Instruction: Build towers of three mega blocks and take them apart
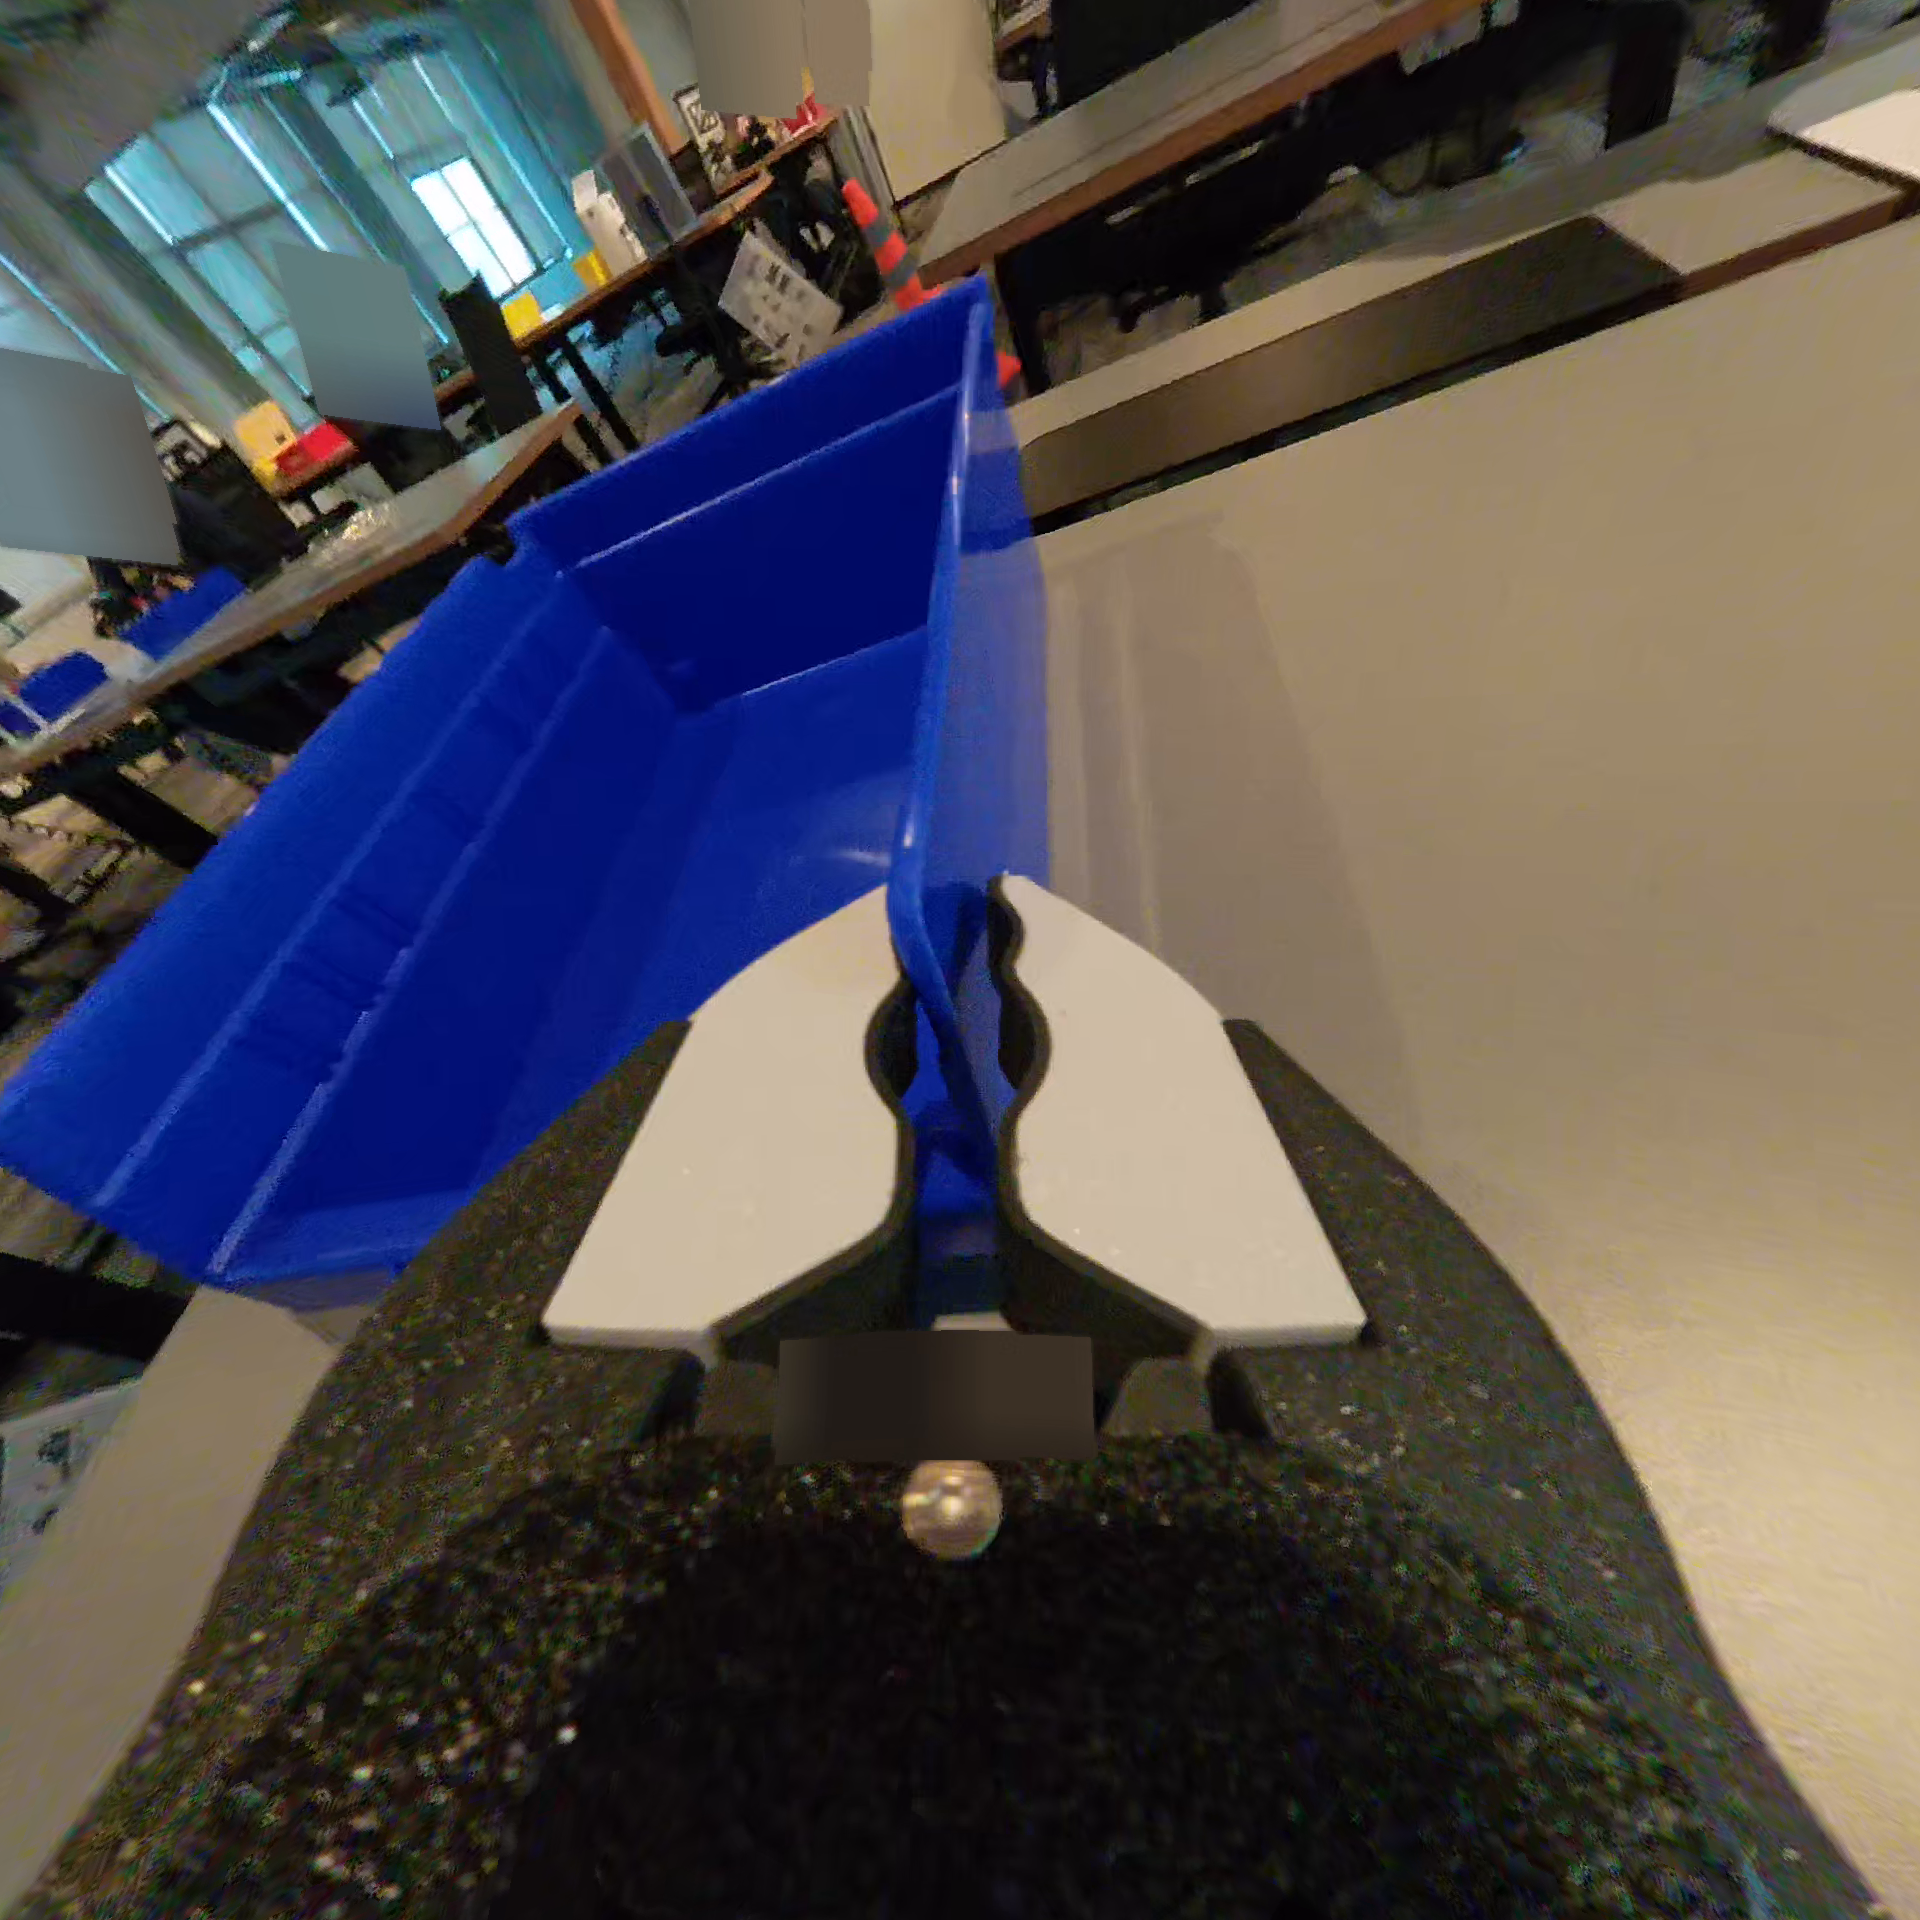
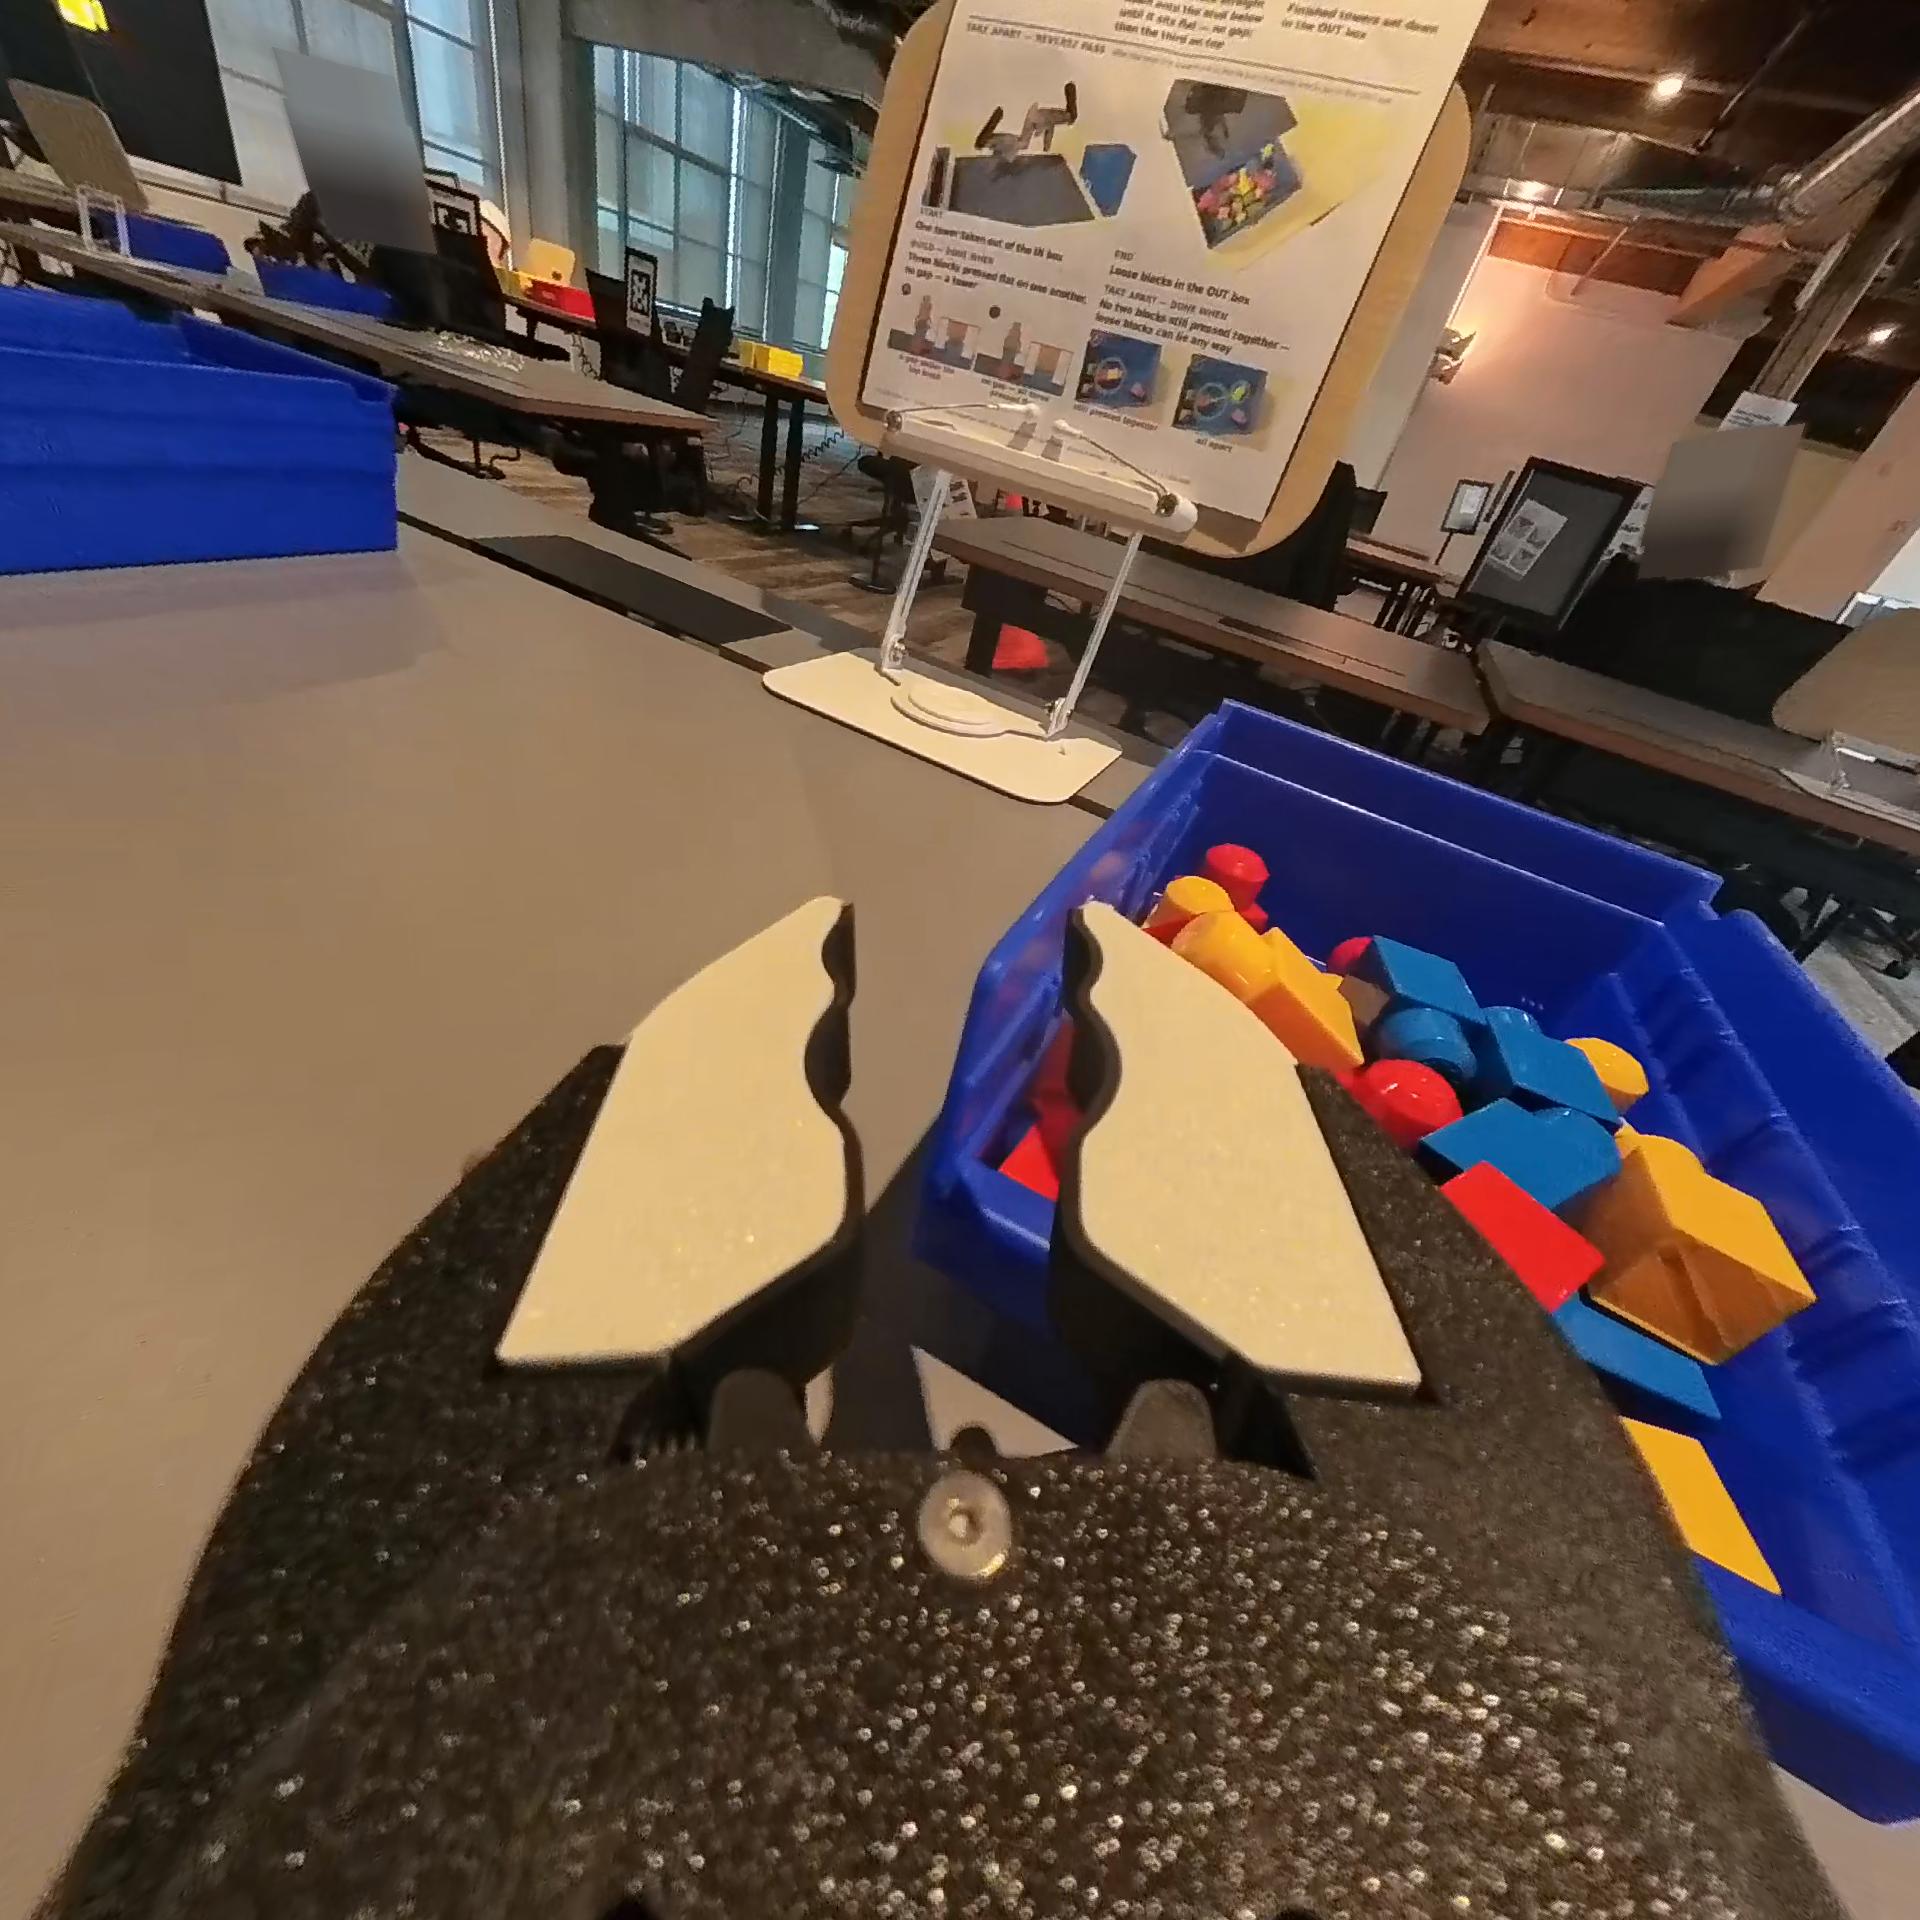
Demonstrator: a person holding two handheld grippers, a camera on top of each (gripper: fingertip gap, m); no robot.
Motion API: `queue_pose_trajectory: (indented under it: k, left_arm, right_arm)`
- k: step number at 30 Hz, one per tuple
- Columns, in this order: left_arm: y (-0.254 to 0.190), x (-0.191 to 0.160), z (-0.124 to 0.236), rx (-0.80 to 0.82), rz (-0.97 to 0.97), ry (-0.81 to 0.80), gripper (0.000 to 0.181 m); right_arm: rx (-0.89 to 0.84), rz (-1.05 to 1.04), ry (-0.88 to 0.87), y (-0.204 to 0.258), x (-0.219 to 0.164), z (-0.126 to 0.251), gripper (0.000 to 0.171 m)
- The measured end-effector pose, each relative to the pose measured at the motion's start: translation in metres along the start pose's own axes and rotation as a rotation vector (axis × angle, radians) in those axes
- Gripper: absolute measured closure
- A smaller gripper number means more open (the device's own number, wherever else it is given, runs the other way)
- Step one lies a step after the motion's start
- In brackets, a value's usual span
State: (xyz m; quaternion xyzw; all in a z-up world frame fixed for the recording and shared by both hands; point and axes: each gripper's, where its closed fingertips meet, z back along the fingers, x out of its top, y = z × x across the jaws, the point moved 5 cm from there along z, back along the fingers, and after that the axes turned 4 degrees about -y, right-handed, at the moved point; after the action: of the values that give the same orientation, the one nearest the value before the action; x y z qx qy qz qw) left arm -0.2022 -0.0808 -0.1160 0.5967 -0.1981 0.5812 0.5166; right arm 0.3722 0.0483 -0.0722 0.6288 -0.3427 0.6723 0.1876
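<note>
While the left claw [image 1: 951,1049] clamps its grey fingers onto the thin side wall of an empty blue plastic bin [image 1: 582,831], that bin tips up on the pale grey matte surface [image 1: 1507,831], its bare ribbed inside open to the left wrist camera. Over on the right, the right claw [image 2: 961,997] hangs with its fingers apart and nothing between them, its right finger [image 2: 1195,1143] over the near corner of a second blue plastic bin [image 2: 1766,1039]. Inside that one lies a loose heap of red, yellow and blue chunky plastic mega blocks [image 2: 1475,1101], jumbled at every angle; whether any are pressed together I cannot tell. Beyond it, a printed instruction card on a white stand [image 2: 1143,260] sits at the far edge of the surface, and the empty bin shows again at far left [image 2: 187,447]. The surface between the bins is bare grey. The room behind is a big open workshop: rows of long dark-topped desks [image 2: 1299,623], tall windows [image 2: 675,208], exposed ceiling beams with spotlights, and orange cones [image 1: 883,249] on the floor.
</note>
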Motion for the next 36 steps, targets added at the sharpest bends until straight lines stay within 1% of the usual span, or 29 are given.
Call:
queue_pose_trajectory:
  k: [3,6,18,26,36]
  left_arm:
    - [-0.004,0.001,0.005,-0.04,-0.018,-0.027,0.175]
    - [-0.011,0.002,0.014,-0.085,-0.059,-0.061,0.175]
    - [-0.052,0.005,0.075,-0.343,-0.134,-0.187,0.175]
    - [-0.08,0.009,0.109,-0.578,-0.228,-0.332,0.174]
    - [-0.106,0.009,0.155,-0.937,-0.294,-0.506,0.174]
  right_arm:
    - [0.0,-0.004,0.006,0.0,-0.001,0.0,0.133]
    - [0.001,-0.012,0.011,-0.001,-0.002,0.0,0.133]
    - [-0.032,-0.037,0.068,-0.007,-0.01,-0.002,0.134]
    - [-0.022,-0.034,0.124,-0.005,-0.018,-0.006,0.133]
    - [-0.01,-0.021,0.182,-0.003,-0.026,-0.011,0.138]
